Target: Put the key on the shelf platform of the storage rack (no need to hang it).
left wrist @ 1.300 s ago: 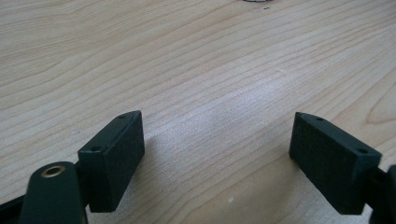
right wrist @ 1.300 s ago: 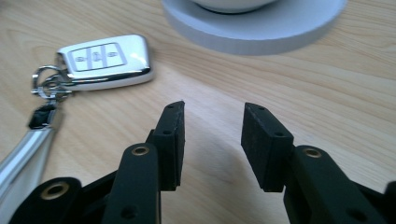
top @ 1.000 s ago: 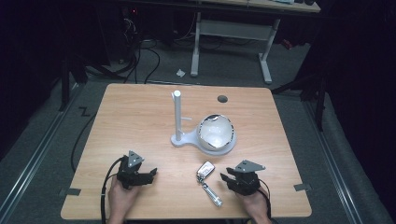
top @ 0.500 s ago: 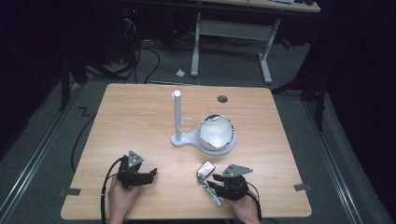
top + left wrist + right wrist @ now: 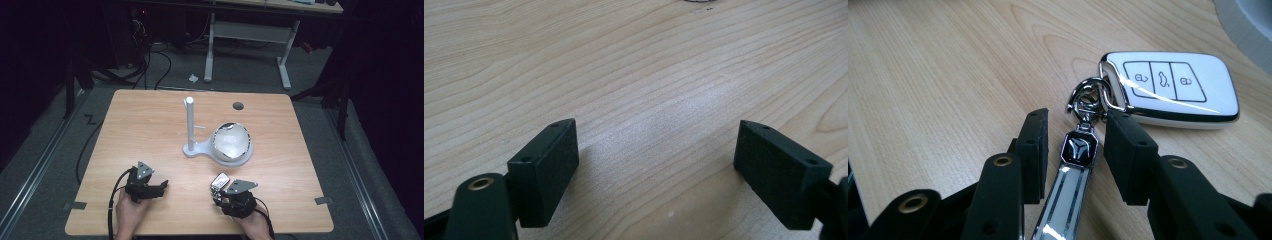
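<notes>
I have the right gripper (image 5: 1075, 142) straddling the strap (image 5: 1068, 185) of the car key (image 5: 1170, 90), near the table's front edge by the stand (image 5: 192, 145); jaws narrow, not pinching. Next, I'd judge: squeeze and lift. Left gripper (image 5: 656, 165) (wide open) idles.

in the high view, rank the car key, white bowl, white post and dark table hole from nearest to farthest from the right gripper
1. car key, at the right gripper
2. white bowl, beyond it
3. white post, left of the bowl
4. dark table hole, near the far edge
</notes>
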